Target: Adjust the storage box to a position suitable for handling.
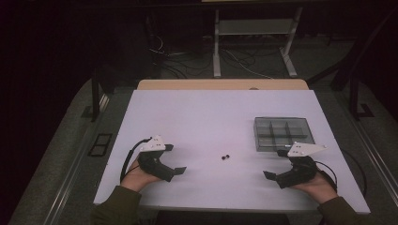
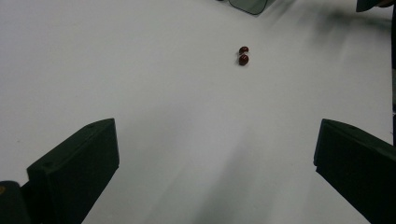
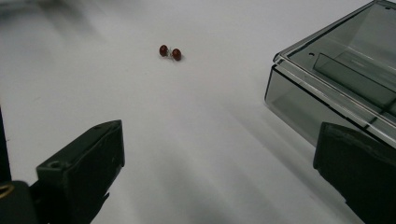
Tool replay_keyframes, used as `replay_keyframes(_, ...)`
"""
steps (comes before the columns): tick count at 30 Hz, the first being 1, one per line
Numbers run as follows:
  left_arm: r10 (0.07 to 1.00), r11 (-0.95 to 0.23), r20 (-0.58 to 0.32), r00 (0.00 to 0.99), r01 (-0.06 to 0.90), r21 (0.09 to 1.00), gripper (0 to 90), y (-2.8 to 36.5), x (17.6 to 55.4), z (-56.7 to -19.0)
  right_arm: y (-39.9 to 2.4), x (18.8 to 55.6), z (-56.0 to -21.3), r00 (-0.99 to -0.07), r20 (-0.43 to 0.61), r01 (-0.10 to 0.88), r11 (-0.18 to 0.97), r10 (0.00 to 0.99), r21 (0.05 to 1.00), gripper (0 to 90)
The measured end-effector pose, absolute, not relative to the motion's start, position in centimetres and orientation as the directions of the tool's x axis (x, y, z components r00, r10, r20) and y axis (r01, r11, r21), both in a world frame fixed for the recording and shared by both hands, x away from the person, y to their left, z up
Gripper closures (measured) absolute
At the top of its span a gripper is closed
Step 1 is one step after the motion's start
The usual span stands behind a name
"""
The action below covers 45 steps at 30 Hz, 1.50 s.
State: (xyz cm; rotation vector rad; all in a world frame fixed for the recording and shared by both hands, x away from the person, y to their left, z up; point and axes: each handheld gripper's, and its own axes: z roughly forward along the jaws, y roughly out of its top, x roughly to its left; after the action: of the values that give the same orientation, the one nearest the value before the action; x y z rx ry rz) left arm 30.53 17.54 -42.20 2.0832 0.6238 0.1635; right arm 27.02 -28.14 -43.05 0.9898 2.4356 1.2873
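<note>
Both tongs, left (image 1: pixel 180 170) and right (image 1: pixel 267 175), are held agape and empty, the beads (image 1: pixel 226 157) lie untouched on the worktop (image 1: pixel 197 117), and the box (image 1: pixel 283 133) is lidded, so nothing seems begun.

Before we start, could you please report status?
Both grippers, left and right, open, empty. Two red beads lie between them. Clear box closed, nothing blocking.

On the table (image 1: pixel 202 117), two small beads (image 1: pixel 226 157) lie side by side near the middle of its near half, almost touching each other. The left gripper (image 1: pixel 180 170) rests well to their left and the right gripper (image 1: pixel 267 175) well to their right, both nearer the person than the beads. The compartment box (image 1: pixel 283 133) sits behind the right gripper, farther right than the beads.
</note>
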Motion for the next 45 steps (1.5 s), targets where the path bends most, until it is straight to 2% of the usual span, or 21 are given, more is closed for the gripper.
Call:
replay_keyframes(32,0.475,-0.436,-0.142,0.869,0.373,0.819,0.0,17.1,30.8,-42.2,-30.4,27.9,-41.1,-0.707,0.128,0.479,0.338,0.695,0.810,1.7)
replay_keyframes(45,0.478,-0.435,-0.139,0.867,0.371,0.820,0.0,17.1,30.8,-42.2,-31.5,29.4,-40.4,-0.687,0.126,0.484,0.321,0.716,0.814,1.7)
